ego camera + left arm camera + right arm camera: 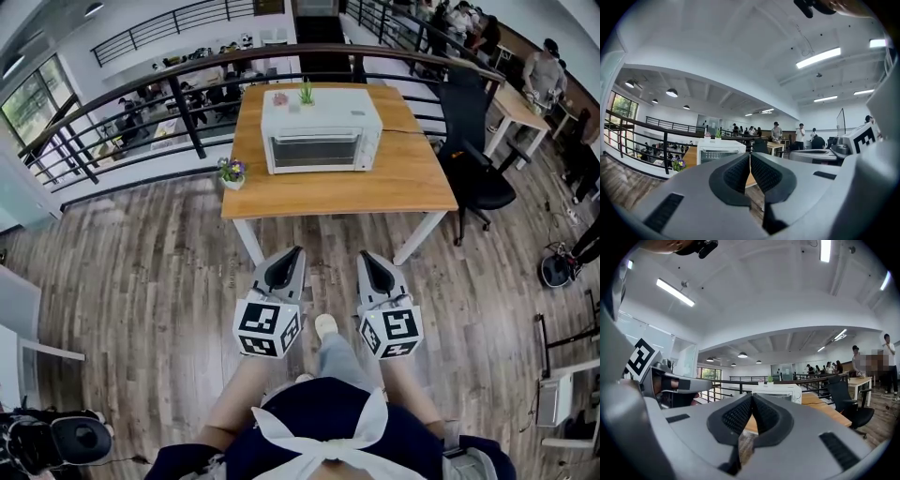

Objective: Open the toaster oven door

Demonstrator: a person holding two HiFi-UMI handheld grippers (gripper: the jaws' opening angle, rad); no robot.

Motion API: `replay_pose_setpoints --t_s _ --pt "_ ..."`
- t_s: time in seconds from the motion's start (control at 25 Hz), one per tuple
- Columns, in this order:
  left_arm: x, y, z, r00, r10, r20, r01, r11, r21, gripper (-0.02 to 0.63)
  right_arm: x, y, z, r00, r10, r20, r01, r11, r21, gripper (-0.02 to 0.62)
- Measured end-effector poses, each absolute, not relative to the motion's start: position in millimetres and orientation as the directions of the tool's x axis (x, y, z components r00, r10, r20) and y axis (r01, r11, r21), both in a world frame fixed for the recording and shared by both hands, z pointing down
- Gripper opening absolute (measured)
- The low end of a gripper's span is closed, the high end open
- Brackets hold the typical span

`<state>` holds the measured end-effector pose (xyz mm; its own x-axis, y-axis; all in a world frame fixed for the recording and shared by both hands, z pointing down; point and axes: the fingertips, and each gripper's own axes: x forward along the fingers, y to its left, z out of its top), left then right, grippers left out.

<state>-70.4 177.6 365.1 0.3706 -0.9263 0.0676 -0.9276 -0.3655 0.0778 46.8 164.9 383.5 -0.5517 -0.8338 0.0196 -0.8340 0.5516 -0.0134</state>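
A white toaster oven stands on a wooden table, its glass door closed and facing me. It also shows far off in the left gripper view as the toaster oven and in the right gripper view as the toaster oven. My left gripper and right gripper hang side by side over the floor, well short of the table's front edge. Both are shut with nothing between their pads. In their own views the left gripper and right gripper point toward the oven.
A small flower pot sits on the table's front left corner, and two little plants stand behind the oven. A black office chair is right of the table. A black railing runs behind it. People sit and stand at desks far back.
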Motion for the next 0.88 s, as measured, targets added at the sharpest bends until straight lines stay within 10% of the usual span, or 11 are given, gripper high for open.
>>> replay_pose_setpoints --t_s 0.28,0.44,0.88 --pt "-78 129 356 0.371 -0.927 0.062 -0.928 -0.368 0.051 0.044 37 115 378 -0.582 -0.813 0.022 -0.813 0.582 -0.015 0.114" --pt "-79 98 360 0.379 -0.920 0.098 -0.925 -0.380 0.014 0.230 29 84 375 -0.596 -0.803 0.020 -0.803 0.596 -0.022 0.191" --pt "-87 35 365 0.374 -0.916 0.146 -0.924 -0.381 -0.023 0.272 36 17 374 -0.615 -0.787 0.047 -0.788 0.615 -0.006 0.244"
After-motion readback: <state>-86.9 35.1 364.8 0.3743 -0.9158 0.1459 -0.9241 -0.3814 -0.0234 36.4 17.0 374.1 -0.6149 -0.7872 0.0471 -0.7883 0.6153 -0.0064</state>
